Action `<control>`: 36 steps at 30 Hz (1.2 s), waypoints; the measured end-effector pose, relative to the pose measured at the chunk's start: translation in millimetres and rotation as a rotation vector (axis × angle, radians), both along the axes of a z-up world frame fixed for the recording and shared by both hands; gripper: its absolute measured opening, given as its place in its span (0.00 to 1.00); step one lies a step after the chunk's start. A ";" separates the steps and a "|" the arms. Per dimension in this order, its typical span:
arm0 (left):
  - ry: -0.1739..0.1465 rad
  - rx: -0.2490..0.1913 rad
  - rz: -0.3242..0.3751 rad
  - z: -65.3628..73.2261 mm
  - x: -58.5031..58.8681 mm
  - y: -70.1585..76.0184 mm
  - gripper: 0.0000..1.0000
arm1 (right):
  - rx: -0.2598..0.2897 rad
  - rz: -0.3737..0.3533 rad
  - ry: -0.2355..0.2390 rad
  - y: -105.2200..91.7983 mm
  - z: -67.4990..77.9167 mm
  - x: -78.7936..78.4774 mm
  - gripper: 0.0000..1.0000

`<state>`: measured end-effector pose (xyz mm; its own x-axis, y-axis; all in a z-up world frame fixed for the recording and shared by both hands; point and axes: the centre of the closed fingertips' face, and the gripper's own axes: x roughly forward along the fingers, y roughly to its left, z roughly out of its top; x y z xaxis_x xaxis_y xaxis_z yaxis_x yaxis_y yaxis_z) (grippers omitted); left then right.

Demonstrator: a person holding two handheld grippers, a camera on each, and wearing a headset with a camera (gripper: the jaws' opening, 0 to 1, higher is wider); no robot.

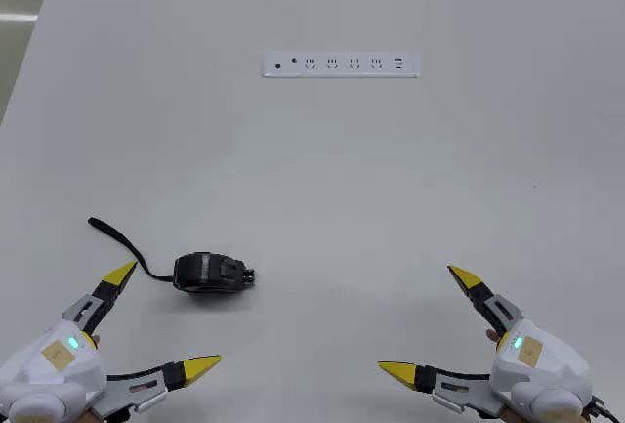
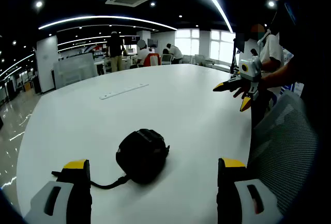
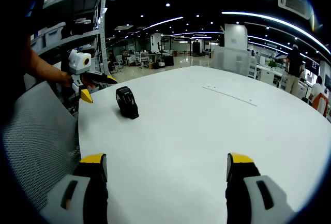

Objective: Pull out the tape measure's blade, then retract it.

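A black tape measure (image 1: 209, 273) lies on the white table with its wrist strap (image 1: 119, 240) trailing to the left and its blade fully wound in. My left gripper (image 1: 164, 317) stands open just in front of it, at the lower left of the head view. In the left gripper view the tape measure (image 2: 142, 154) sits between and just beyond the yellow-tipped jaws. My right gripper (image 1: 432, 323) is open at the lower right, well apart from the tape. The right gripper view has the tape measure (image 3: 126, 102) far off to the left, with the left gripper (image 3: 94, 87) beside it.
A white power strip (image 1: 341, 63) lies flat on the table further back, near the middle. The white table (image 1: 391, 198) stretches wide around it. A grey mesh chair back (image 2: 284, 151) stands by the near edge, and people stand in the office behind.
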<state>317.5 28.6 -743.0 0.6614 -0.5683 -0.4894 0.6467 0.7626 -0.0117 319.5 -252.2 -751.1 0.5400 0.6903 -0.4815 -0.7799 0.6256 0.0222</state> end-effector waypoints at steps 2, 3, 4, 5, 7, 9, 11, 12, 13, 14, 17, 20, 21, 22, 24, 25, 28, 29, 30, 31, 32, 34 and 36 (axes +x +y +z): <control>0.001 0.000 0.001 -0.4 -0.2 0.6 1.00 | 0.001 -0.001 0.000 -0.2 0.2 -0.1 0.98; 0.002 0.001 0.002 -0.8 -0.3 0.9 1.00 | 0.000 -0.001 0.000 -0.6 0.1 -0.3 0.98; 0.003 0.000 0.000 -1.0 -0.6 0.9 1.00 | 0.000 -0.001 0.000 -0.8 0.1 -0.5 0.98; 0.004 0.001 0.000 -1.2 -0.8 0.9 1.00 | 0.000 -0.001 0.001 -0.7 0.6 -0.7 0.98; 0.003 0.003 -0.001 -1.7 -0.8 1.2 1.00 | 0.001 -0.002 0.000 -0.8 0.9 -1.1 0.98; 0.003 0.003 -0.001 -1.9 -0.7 1.2 1.00 | 0.001 -0.003 0.001 -0.8 0.6 -1.1 0.98; 0.005 0.004 -0.002 -2.8 -0.7 1.5 1.00 | 0.000 -0.003 0.002 -1.0 0.2 -1.4 0.98; 0.004 0.005 -0.003 -2.3 -0.6 1.0 1.00 | 0.000 -0.003 0.002 -1.0 0.1 -1.5 0.98; 0.003 0.005 -0.004 -2.0 -0.5 0.6 1.00 | 0.000 -0.003 0.002 -1.0 -0.1 -1.6 0.98; 0.004 0.005 -0.004 -1.7 -0.5 0.2 1.00 | 0.000 -0.002 0.002 -1.0 -0.1 -1.6 0.98; 0.005 0.008 -0.004 -2.3 -0.4 0.7 1.00 | -0.001 -0.003 0.004 -1.8 -0.9 -1.4 0.98; 0.004 0.011 -0.007 -3.8 -0.8 2.2 1.00 | -0.002 -0.002 0.003 -1.9 -0.7 -0.8 0.98; 0.005 0.012 -0.007 -4.4 -0.9 2.8 1.00 | -0.002 -0.003 0.003 -2.0 -0.7 -0.2 0.98; 0.005 0.013 -0.007 -4.4 -0.9 3.0 1.00 | -0.003 -0.003 0.002 -2.1 -0.7 0.1 0.98; 0.006 0.015 -0.008 -4.4 -0.5 3.5 1.00 | -0.005 -0.001 0.002 -2.2 -0.2 1.1 0.98; 0.007 0.015 -0.009 -4.4 -0.2 3.7 1.00 | -0.004 -0.001 0.001 -2.4 -0.4 1.4 0.98; 0.004 0.017 -0.010 -2.3 2.2 3.7 1.00 | -0.003 0.006 -0.005 -2.2 0.3 3.6 0.97; 0.005 0.016 -0.011 -1.9 3.0 3.8 1.00 | -0.004 0.008 -0.005 -2.3 0.3 4.2 0.97; 0.005 0.017 -0.013 -1.7 3.8 4.1 1.00 | -0.005 0.011 -0.005 -2.4 0.3 4.9 0.97; 0.004 0.018 -0.015 -1.4 4.4 4.3 1.00 | -0.005 0.013 -0.005 -2.2 0.8 5.5 0.97; 0.004 0.019 -0.017 -1.2 5.1 4.3 1.00 | -0.005 0.015 -0.005 -2.2 1.0 6.1 0.97; 0.004 0.024 -0.022 -0.8 6.8 4.5 1.00 | -0.007 0.019 -0.007 -2.2 0.5 7.6 0.97; 0.007 0.028 -0.029 -0.1 8.9 4.9 0.99 | -0.009 0.025 -0.005 -1.9 0.8 9.1 0.97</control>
